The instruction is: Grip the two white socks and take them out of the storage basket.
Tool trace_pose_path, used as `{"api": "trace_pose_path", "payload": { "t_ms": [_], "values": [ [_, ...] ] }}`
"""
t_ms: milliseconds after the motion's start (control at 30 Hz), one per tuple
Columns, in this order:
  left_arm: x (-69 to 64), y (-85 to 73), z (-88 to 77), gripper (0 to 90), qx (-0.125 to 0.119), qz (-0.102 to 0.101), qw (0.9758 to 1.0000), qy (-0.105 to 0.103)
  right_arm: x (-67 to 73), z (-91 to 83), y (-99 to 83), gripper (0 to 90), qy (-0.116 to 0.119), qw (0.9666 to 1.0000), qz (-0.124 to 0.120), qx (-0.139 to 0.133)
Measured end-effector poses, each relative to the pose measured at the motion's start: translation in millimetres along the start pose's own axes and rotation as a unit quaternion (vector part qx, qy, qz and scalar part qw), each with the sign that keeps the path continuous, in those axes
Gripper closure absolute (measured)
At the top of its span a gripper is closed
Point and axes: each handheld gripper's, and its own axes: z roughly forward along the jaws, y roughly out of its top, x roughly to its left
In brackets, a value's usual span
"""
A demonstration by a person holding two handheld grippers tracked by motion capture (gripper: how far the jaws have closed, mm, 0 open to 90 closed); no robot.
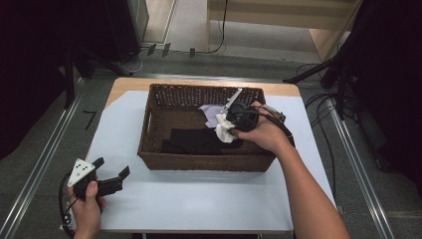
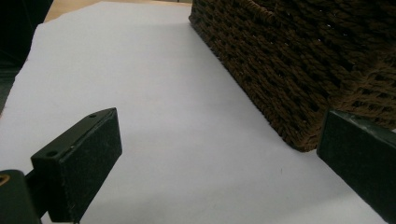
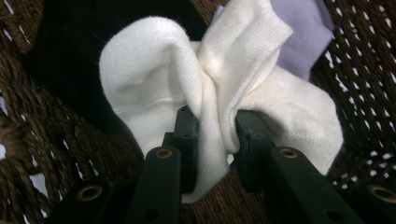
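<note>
Right gripper [image 3: 215,140] jaws clamp bunched white sock [image 3: 210,88] | left gripper [image 2: 219,163] jaws apart

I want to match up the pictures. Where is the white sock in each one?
High view: the white sock hangs from the right gripper over the right part of the basket.
Left gripper view: not in it; the basket wall stands at upper right.
Right gripper view: the white sock sits in the middle, pinched between the jaws.
Shared landmark: the brown woven basket.
</note>
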Motion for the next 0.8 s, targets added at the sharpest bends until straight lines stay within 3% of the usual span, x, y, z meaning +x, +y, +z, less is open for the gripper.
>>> {"api": "trace_pose_path", "payload": {
  "t_ms": [233, 433, 800],
  "values": [
    [-0.3, 0.0, 0.1, 1.0, 0.000, 0.000, 1.0000, 0.001, -6.9, -6.0, -19.4, 72.2, -0.006, 0.9999, 0.013, 0.004],
    [-0.3, 0.0, 0.0, 1.0, 0.000, 0.002, 1.0000, 0.002, -10.4, -8.8, -35.0, 72.1, -0.003, 0.9994, 0.031, -0.014],
    [-0.5, 0.0, 0.0, 1.0, 0.001, 0.001, 1.0000, 0.003, -16.7, -17.3, -55.1, 72.1, 0.003, 0.9992, 0.040, -0.011]
  ]
}}
